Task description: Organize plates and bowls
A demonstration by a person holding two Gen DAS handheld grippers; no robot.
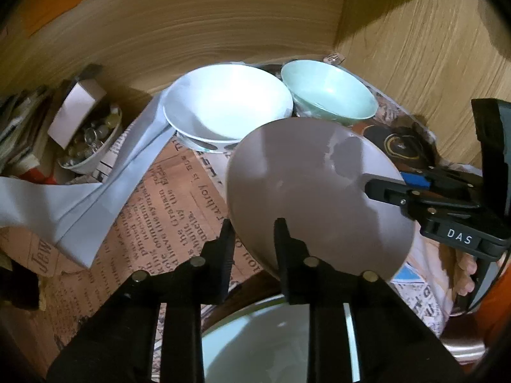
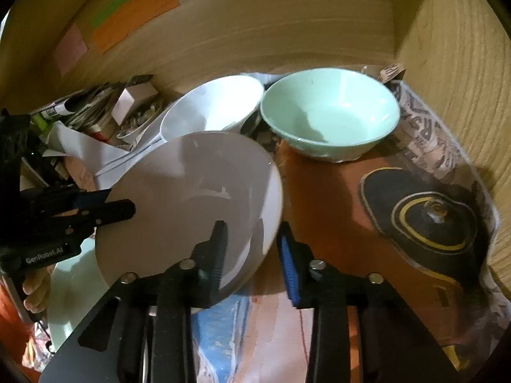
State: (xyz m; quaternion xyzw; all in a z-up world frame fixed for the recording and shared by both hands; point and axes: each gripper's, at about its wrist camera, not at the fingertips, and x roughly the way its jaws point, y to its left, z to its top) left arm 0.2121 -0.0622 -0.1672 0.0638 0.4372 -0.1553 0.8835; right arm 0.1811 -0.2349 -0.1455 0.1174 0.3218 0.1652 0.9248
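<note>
A round grey plate (image 1: pixel 313 191) is held tilted above the counter (image 2: pixel 335 198), which is covered with printed newspaper sheets. The left gripper (image 1: pixel 252 242) straddles the plate's near edge, one finger in front of its face and one beside the rim, with a gap between them; whether it pinches the plate cannot be told. The right gripper (image 2: pixel 252 239) stands wide, with its left finger over the plate and its blue-padded right finger clear of the rim. Behind the plate, near the wooden back wall (image 1: pixel 191 32), a white bowl (image 1: pixel 226 102) sits just beside a pale green bowl (image 2: pixel 329 111). A small bowl of glass beads (image 1: pixel 89 140) sits at the far left.
</note>
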